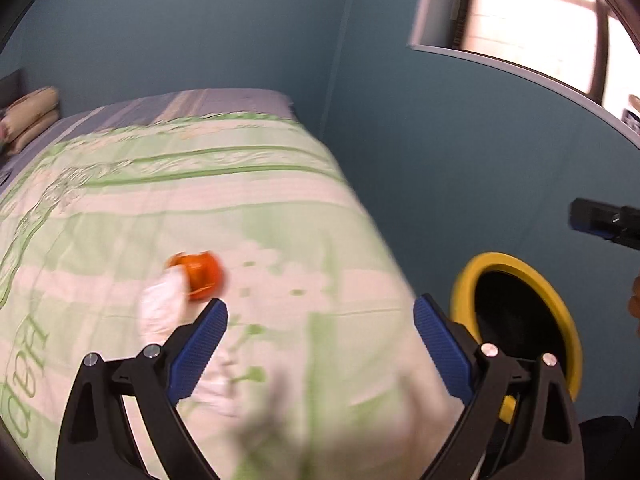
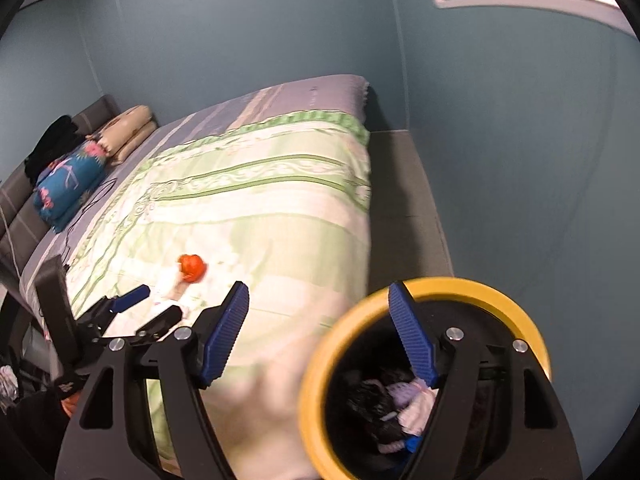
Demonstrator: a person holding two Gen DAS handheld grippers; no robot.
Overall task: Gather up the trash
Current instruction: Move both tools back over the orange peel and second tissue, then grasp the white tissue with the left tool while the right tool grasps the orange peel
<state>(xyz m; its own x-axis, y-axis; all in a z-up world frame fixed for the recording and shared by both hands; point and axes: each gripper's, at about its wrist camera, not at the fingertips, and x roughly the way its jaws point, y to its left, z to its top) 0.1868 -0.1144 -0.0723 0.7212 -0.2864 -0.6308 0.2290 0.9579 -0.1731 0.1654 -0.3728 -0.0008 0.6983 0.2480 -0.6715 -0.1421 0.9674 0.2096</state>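
Showing large green letters printed on the bedspread (image 1: 168, 216) along its left edge in the left wrist view, lying sideways and running out of frame; reading roughly as "H", "A" and "D", though the blur and the crop are leaving the whole word uncertain. Carrying a small white logo on the black body of the left gripper (image 2: 154, 302) low at the left of the right wrist view, too small for reading. Bearing no other legible text, number or sign anywhere.
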